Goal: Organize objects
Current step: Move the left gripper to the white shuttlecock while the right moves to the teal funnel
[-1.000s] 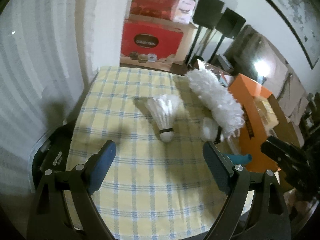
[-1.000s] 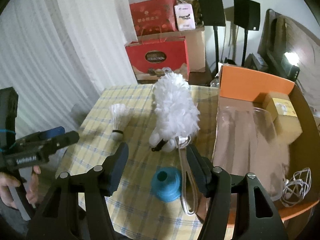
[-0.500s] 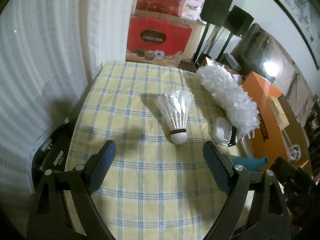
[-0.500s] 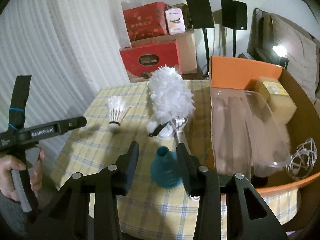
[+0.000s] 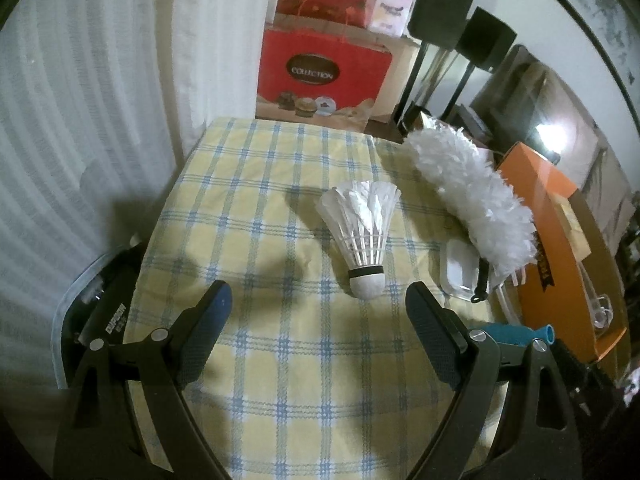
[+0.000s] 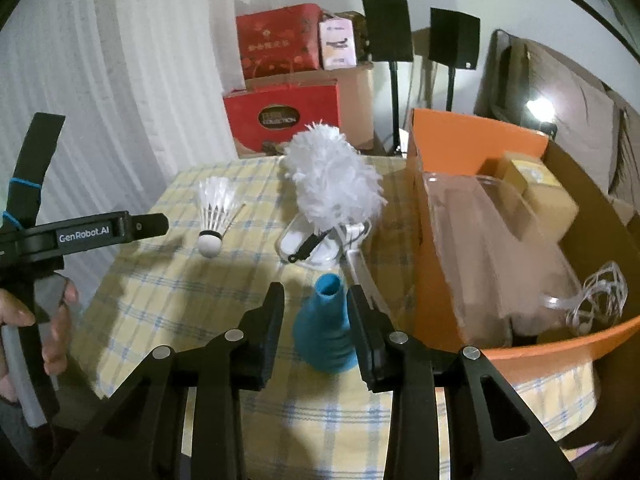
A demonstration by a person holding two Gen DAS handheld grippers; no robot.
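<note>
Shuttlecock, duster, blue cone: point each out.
shuttlecock (image 5: pixel 366 286): left wrist view, on its cork tip.
duster (image 6: pixel 334 176): right wrist view, on the fluffy white head.
blue cone (image 6: pixel 325 330): right wrist view, on its flared body.

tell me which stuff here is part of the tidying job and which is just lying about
Part of the job: blue funnel between the right gripper jaws, shuttlecock, white duster, orange box, open left gripper.

Lying about: red gift bag, black stands, curtain.

Our left claw (image 6: pixel 160 224) is matte black with silver screws, "GenRobot.AI" lettering, blue band; right claw (image 6: pixel 316 300) matches.
</note>
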